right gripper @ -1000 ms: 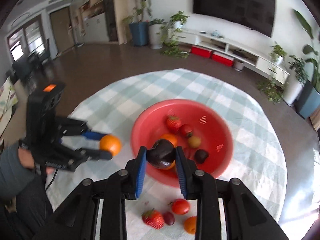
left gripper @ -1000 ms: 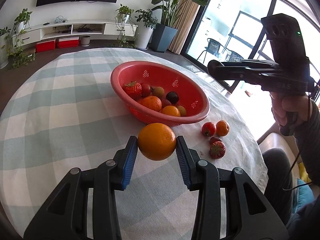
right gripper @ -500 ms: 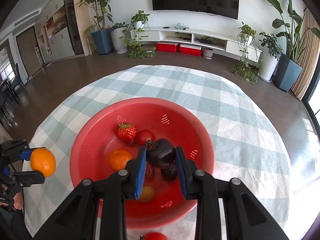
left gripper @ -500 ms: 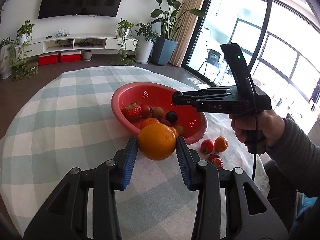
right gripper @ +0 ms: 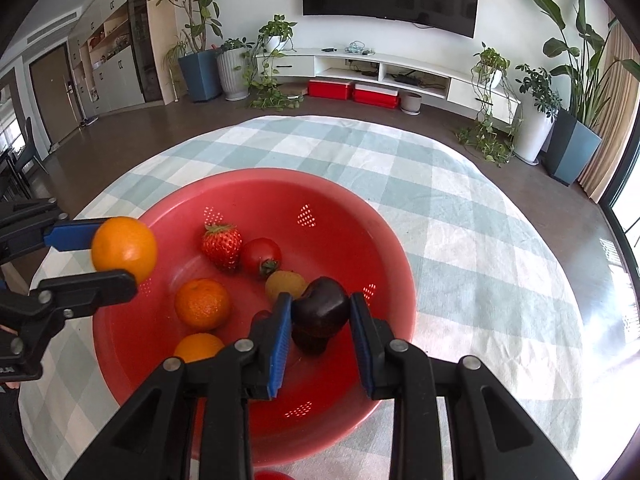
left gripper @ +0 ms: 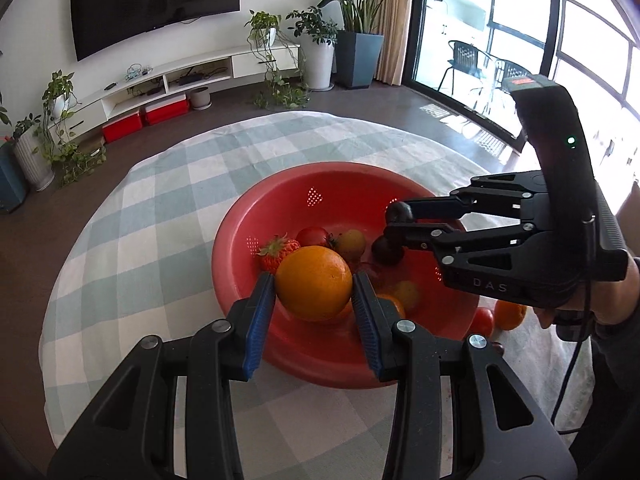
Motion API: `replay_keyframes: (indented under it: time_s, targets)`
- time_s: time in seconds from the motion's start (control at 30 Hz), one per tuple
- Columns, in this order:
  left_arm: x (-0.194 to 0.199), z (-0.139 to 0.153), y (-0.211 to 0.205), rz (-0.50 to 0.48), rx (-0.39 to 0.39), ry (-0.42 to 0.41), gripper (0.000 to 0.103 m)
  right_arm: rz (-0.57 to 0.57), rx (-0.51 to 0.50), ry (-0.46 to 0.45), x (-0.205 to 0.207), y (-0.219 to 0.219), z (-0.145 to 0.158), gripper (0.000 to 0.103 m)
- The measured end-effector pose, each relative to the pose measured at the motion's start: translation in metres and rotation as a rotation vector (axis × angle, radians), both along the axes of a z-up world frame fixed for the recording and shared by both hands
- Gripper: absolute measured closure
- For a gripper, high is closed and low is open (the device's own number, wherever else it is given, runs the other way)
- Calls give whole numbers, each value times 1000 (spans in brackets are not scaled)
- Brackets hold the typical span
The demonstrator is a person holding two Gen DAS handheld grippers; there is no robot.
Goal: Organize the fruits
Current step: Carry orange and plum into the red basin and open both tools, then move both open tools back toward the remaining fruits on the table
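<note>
Left tongs [left gripper: 314,290] grip an orange [left gripper: 313,282] over the red colander's [right gripper: 360,216] near-left rim; right tongs [right gripper: 320,316] grip a dark plum [right gripper: 320,311] above the fruit inside, on the checked tabletop [right gripper: 460,208].

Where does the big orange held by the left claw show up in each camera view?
Left wrist view: big orange, lower centre, clamped between the left claw's blue pads.
Right wrist view: big orange, far left, over the bowl's rim.
Shared landmark: the red bowl, with its strawberry.
</note>
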State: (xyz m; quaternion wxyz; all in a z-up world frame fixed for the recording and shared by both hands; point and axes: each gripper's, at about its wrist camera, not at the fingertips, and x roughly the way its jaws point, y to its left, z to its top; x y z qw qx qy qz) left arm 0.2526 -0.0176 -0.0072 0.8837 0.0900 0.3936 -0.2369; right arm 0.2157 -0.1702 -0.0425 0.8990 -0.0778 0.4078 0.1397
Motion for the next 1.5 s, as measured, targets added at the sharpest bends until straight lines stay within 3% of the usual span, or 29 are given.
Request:
replay_keyframes:
  time_s: [0.17,0.4,0.43,0.5,0.57,0.6,0.8,0.93,1.0,1.07,1.23,1.4,1.5]
  targets:
    - [11,-21,-7,18,42,33,65,13,8,5,-1,3,-1,71]
    - [16,-24,-10,31,62,40,65,20,9,3,-4,5,-1,65]
    - [16,-23,-9,29,59,39,62,23,10,1,-5,5,-1,62]
    - [13,-19,-8,35,48,19,45,30,8,-4,-7,7,0,57]
    - [12,-15,-5,43,38,8,38,36,0,-16,-9,9,1,50]
    - [11,-14,-5,46,38,5,36,37,-3,-22,-10,9,1,44]
    - [4,-3,6,89,16,-31,30,16,18,-38,-14,2,10,43]
    - [-13,14,18,128,-35,-65,26,-2,88,-91,-29,-13,33,42]
    - [-30,23,22,131,-70,-83,17,-35,123,-134,-41,-26,46,36]
    - [-51,27,17,101,-74,-92,12,-79,155,-176,-56,-42,59,33]
    - [-98,7,-20,-30,3,-59,11,-208,248,-244,-105,-77,70,28]
    - [-123,-22,-57,-135,50,-23,11,-279,327,-184,-137,-91,43,25]
    - [-128,-31,-72,-174,62,-11,11,-298,306,-134,-133,-93,29,25]
